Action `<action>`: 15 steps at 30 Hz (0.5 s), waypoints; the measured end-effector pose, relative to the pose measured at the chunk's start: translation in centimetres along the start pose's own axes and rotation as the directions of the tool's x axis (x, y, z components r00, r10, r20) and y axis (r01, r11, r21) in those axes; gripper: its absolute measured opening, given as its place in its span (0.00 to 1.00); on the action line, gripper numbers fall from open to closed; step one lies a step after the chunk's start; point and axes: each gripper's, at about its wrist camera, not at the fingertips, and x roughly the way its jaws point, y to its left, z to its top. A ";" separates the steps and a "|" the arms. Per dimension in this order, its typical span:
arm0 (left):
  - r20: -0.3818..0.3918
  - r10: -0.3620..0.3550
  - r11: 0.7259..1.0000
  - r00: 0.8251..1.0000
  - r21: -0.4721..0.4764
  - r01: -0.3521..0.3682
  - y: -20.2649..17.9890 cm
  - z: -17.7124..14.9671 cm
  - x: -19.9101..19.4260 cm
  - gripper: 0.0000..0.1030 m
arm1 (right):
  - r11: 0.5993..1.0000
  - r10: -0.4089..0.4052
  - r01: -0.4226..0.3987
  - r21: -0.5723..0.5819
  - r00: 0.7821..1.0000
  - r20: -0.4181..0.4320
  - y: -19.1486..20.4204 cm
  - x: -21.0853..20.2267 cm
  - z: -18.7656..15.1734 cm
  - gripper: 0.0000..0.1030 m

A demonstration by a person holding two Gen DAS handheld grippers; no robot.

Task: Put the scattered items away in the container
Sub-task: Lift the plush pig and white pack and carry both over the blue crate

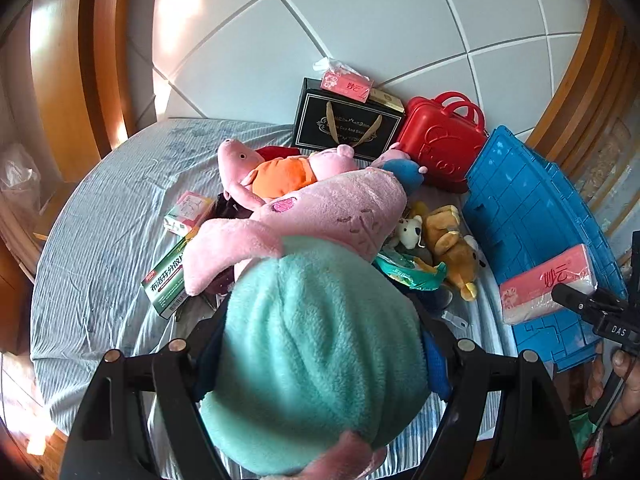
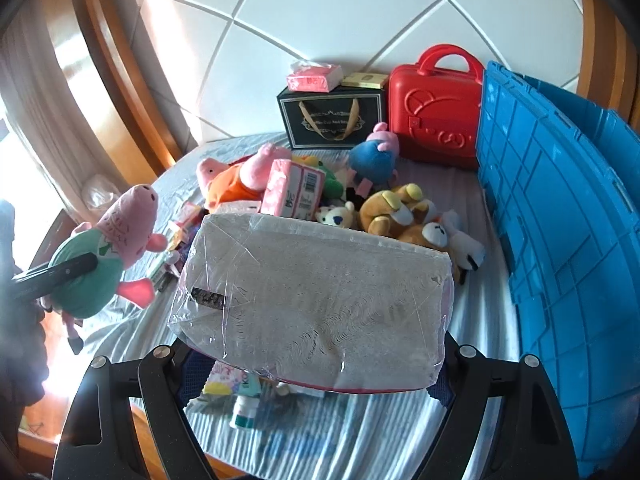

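We see blue crate at bed's right edge; left tool clamped on pig plush in green dress, lifted above bed; right tool clamped on wrapped tissue pack, raised beside crate

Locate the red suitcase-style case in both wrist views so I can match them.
Left wrist: red case upper right of centre, left of the blue crate.
Right wrist: red case upper right, against the crate's left edge.
Shared landmark: black gift box immediately left of it.
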 end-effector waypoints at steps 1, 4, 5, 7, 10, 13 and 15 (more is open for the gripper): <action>0.006 -0.003 1.000 1.000 0.002 0.003 -0.3 0.2 -0.3 0.76 | 1.000 0.004 -0.004 -0.002 1.000 0.005 0.0 -0.3 0.1 0.82; 0.020 -0.005 1.000 1.000 0.011 0.005 -1.3 0.7 -1.1 0.76 | 1.000 0.015 -0.015 -0.006 1.000 0.019 0.0 -1.3 0.5 0.82; 0.026 -0.008 1.000 1.000 0.015 0.007 -1.6 0.9 -1.3 0.76 | 1.000 0.019 -0.018 -0.008 1.000 0.024 0.0 -1.6 0.6 0.82; 0.037 -0.010 1.000 0.999 0.022 0.009 -2.4 1.3 -1.8 0.76 | 1.000 0.027 -0.026 -0.012 0.999 0.035 -0.1 -2.3 0.8 0.82; 0.050 -0.011 0.999 0.999 0.031 0.009 -3.4 1.7 -2.3 0.76 | 0.999 0.037 -0.035 -0.024 0.998 0.050 -0.2 -3.0 1.1 0.82; 0.058 -0.010 0.999 0.998 0.037 0.008 -4.3 2.2 -2.8 0.76 | 0.999 0.043 -0.041 -0.028 0.997 0.058 -0.5 -3.7 1.3 0.82; 0.064 -0.010 0.999 0.998 0.038 0.008 -4.9 2.5 -3.1 0.76 | 0.998 0.047 -0.045 -0.032 0.997 0.064 -0.7 -4.2 1.4 0.82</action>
